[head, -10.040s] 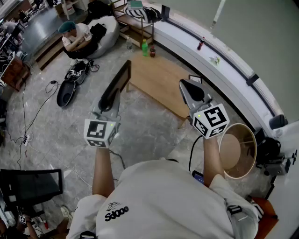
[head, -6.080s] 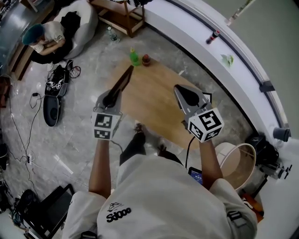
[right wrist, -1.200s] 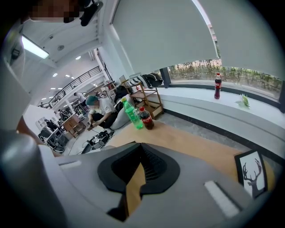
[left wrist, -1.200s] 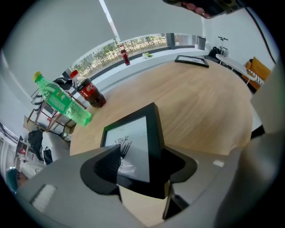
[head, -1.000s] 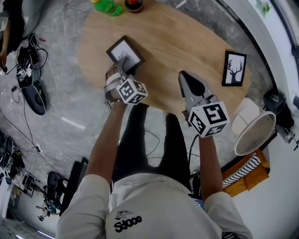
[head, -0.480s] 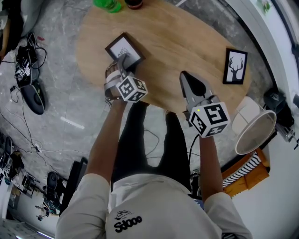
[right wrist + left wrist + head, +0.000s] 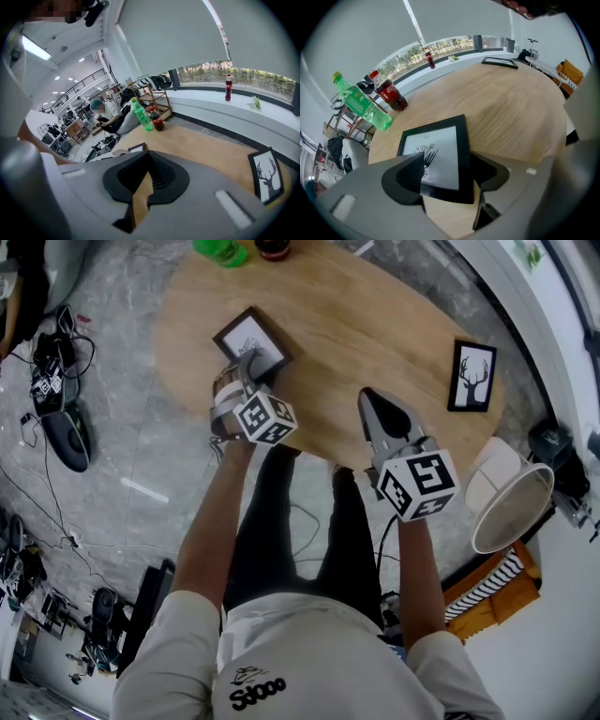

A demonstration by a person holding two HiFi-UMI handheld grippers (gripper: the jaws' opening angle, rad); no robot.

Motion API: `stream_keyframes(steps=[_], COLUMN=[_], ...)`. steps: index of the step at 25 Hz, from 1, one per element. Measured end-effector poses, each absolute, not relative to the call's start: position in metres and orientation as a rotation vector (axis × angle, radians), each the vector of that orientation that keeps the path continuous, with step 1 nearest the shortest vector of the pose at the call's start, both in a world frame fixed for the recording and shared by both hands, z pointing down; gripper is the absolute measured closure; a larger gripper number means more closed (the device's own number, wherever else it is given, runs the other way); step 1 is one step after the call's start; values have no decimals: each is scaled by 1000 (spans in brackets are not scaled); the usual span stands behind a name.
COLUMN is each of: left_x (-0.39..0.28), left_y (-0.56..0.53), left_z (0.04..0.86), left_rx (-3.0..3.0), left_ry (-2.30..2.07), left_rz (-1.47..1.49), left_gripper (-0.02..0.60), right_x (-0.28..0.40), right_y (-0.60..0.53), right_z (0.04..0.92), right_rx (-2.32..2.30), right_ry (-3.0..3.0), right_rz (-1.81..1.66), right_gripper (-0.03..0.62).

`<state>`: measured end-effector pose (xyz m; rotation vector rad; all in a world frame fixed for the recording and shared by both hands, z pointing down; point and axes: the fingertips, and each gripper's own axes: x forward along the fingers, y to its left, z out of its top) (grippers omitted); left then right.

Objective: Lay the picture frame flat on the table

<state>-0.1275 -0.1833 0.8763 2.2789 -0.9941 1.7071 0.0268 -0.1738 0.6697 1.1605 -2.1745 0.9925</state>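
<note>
A black picture frame [image 7: 250, 341] with a white print lies flat on the left part of the oval wooden table [image 7: 375, 324]. My left gripper [image 7: 249, 369] points steeply down at its near edge. In the left gripper view the frame [image 7: 438, 150] has its near corner between the jaws of the left gripper [image 7: 446, 174]. These jaws have just been opening and their pads stand off the frame. My right gripper [image 7: 375, 401] hovers over the table's near edge, shut on nothing. In its own view, the right gripper [image 7: 147, 161] shows fingertips that meet.
A second black frame with a deer print [image 7: 472, 376] lies at the table's right end. A green bottle [image 7: 361, 105] and a cola bottle [image 7: 389, 93] stand at the far left edge. A white round shade [image 7: 511, 507] sits on the floor to the right.
Ten and six seconds ago my left gripper carried the frame edge-on above the floor. It now lies flat on the table. Within the last second both hands have kept still.
</note>
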Motion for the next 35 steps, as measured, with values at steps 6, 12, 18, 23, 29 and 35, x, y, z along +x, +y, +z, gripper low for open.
stream_keyframes(steps=[6, 12, 18, 23, 29, 35], left_x=[-126, -124, -129, -137, -141, -141], left_y=[-175, -161, -152, -139, -118, -103], left_z=[876, 866, 839, 808, 764, 700], left_rx=[2270, 2262, 2224, 2143, 2048, 2011], left_ry=[-965, -968, -1047, -1152, -1252, -1385], left_rz=[1678, 1612, 1516, 1378, 1143, 928], left_gripper=[225, 226, 249, 286, 379, 536], right_x=[30, 34, 36, 41, 51, 62], right_y=[-165, -156, -152, -146, -135, -120], right_z=[664, 656, 635, 608, 569, 528], right_rx=[1151, 1145, 1119, 1072, 1034, 1016], right_ry=[-2171, -2174, -2217, -2258, -2304, -2357], right_rz=[986, 977, 933, 868, 781, 686], right_gripper=[591, 591, 591, 591, 591, 591])
